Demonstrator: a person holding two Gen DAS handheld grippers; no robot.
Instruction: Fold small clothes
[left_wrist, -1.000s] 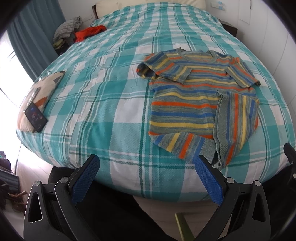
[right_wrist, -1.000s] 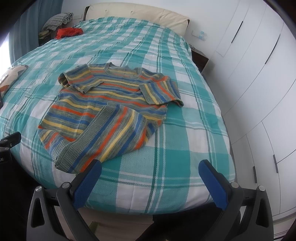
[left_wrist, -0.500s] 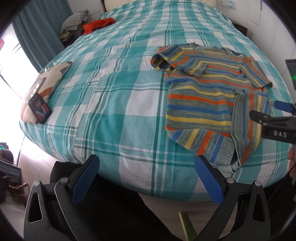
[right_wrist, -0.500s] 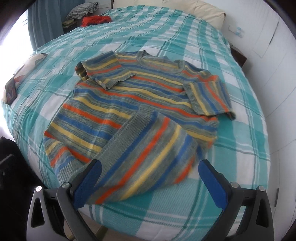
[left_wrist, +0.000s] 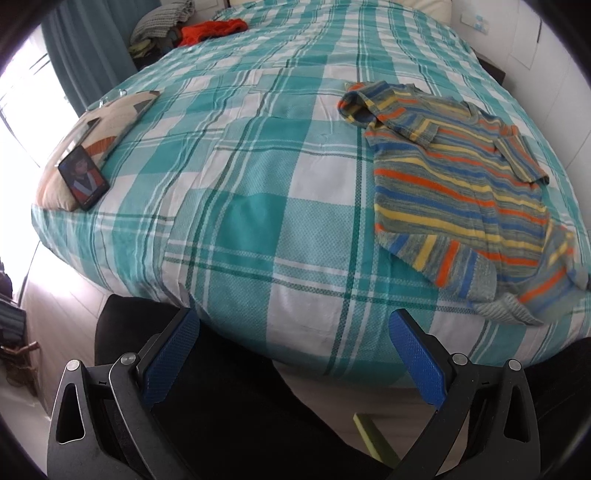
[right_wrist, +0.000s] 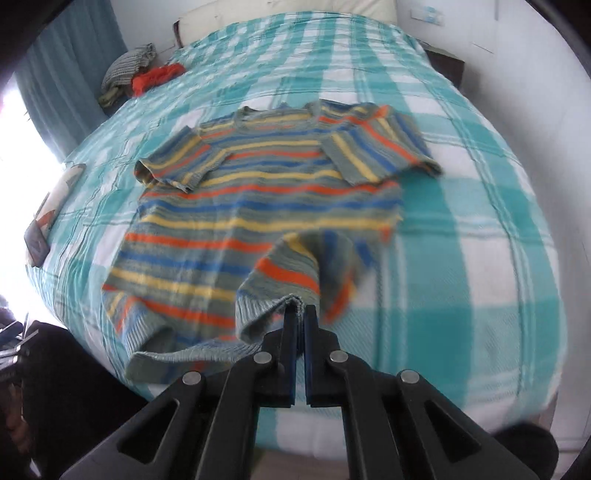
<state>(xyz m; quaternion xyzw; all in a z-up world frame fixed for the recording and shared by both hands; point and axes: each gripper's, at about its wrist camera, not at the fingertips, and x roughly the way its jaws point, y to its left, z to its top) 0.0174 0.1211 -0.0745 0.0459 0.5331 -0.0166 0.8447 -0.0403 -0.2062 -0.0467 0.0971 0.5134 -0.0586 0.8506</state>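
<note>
Between the right gripper's (right_wrist: 300, 314) closed jaws sits only the ribbed hem of the striped sweater (right_wrist: 258, 206), spread ahead on the plaid bedspread (right_wrist: 480, 258) — thin bite, could slip mid-fold and bunch — while the left gripper (left_wrist: 291, 354) hangs wide open, well short of it.

Wide bare bed (left_wrist: 240, 206) is left open to the left of the sweater (left_wrist: 454, 188); passage is blocked only by a phone (left_wrist: 84, 177) on a cushion (left_wrist: 110, 122) at the left edge.

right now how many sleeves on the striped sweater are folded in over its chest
2: the left sleeve and the right sleeve both lie folded across the striped sweater. The right gripper pinches its hem.
</note>
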